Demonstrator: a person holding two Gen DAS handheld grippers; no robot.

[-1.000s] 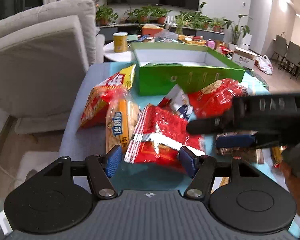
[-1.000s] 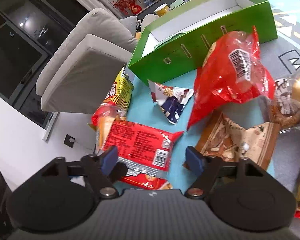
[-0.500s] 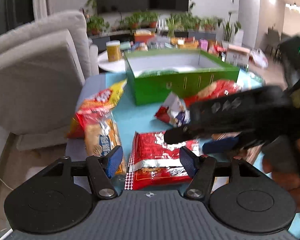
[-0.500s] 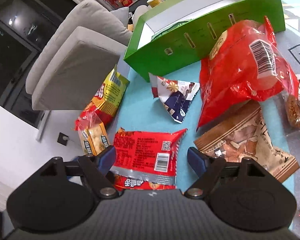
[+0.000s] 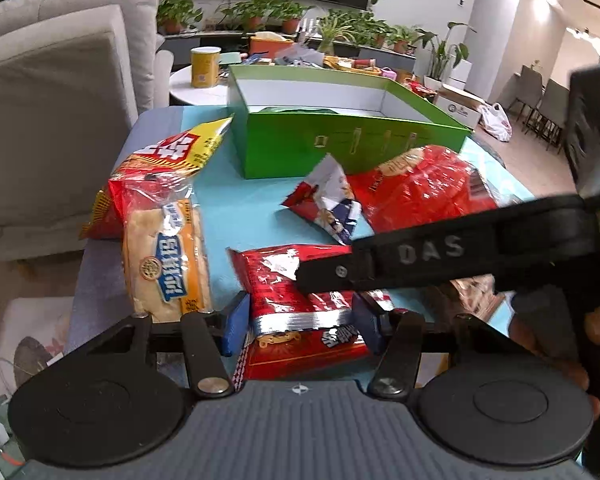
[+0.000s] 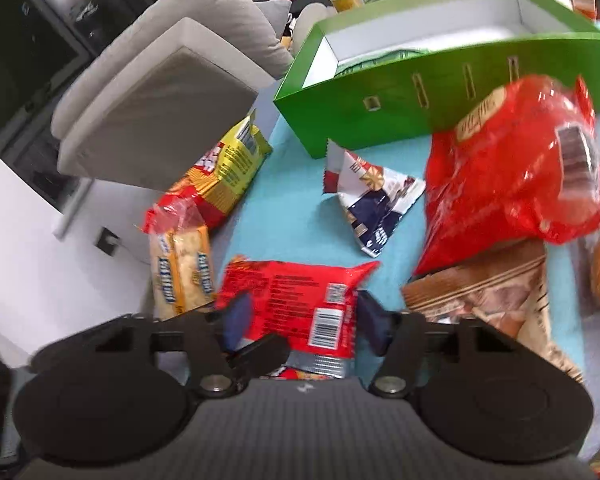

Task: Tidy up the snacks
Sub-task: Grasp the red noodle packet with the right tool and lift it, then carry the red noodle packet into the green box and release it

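A flat red snack packet (image 5: 296, 300) lies on the teal table in front of both grippers; it also shows in the right wrist view (image 6: 300, 304). My left gripper (image 5: 300, 322) is open with its blue pads either side of the packet's near end. My right gripper (image 6: 302, 324) is open and straddles the same packet; its black finger (image 5: 440, 252) crosses the left wrist view above the packet. An open green box (image 5: 340, 136) stands behind, also in the right wrist view (image 6: 440, 92), with something green lying inside.
A bread pack (image 5: 166, 264) and a red-yellow bag (image 5: 168, 168) lie at left. A small triangular packet (image 6: 372, 200), a big red bag (image 6: 512, 176) and a brown bag (image 6: 488, 300) lie at right. A grey sofa (image 5: 52, 92) stands left of the table.
Both grippers have come lower and closer to the red packet and narrowed around it. The packet now lies flat on the table between the pads of both.
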